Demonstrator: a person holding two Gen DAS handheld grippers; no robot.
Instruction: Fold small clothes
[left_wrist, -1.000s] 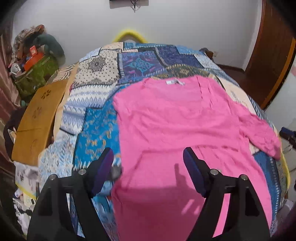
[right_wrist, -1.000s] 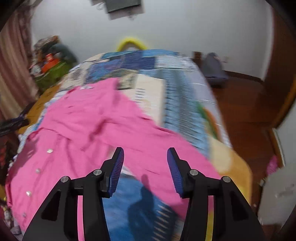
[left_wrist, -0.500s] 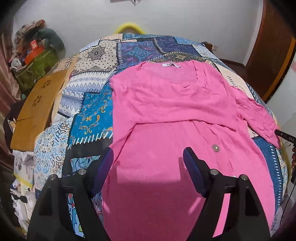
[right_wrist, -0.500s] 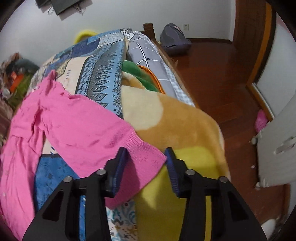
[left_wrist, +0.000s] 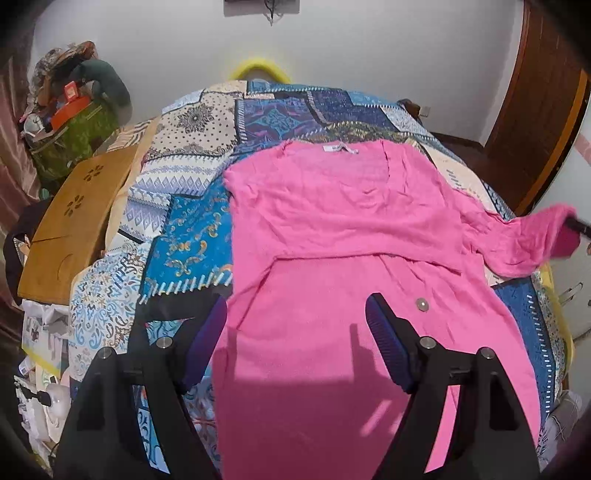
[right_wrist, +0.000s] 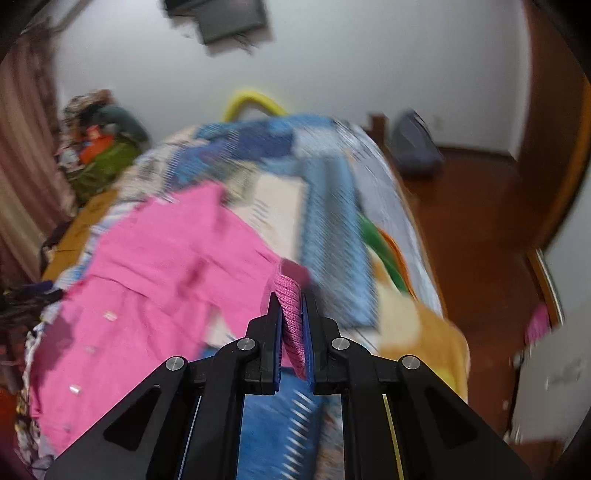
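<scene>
A pink knit cardigan (left_wrist: 332, 236) lies spread on a patterned bedspread (left_wrist: 184, 221), collar label at the far end. My left gripper (left_wrist: 295, 332) is open and hovers over the cardigan's lower left part, holding nothing. My right gripper (right_wrist: 290, 314) is shut on the ribbed cuff of the cardigan's right sleeve (right_wrist: 290, 295). In the left wrist view that sleeve (left_wrist: 535, 236) is lifted off the bed toward the right edge, and the right gripper's tip (left_wrist: 580, 228) shows there. The cardigan's body (right_wrist: 147, 266) lies to the left in the blurred right wrist view.
A wooden board (left_wrist: 70, 229) lies along the bed's left side, with a cluttered pile (left_wrist: 70, 122) behind it. A yellow hoop (left_wrist: 258, 68) stands at the bed's far end. A wooden door (left_wrist: 543, 110) and brown floor (right_wrist: 480, 221) are right of the bed.
My right gripper closed on the sleeve cuff and lifted it up and out to the right. My left gripper stayed open over the cardigan's lower left, nearly still.
</scene>
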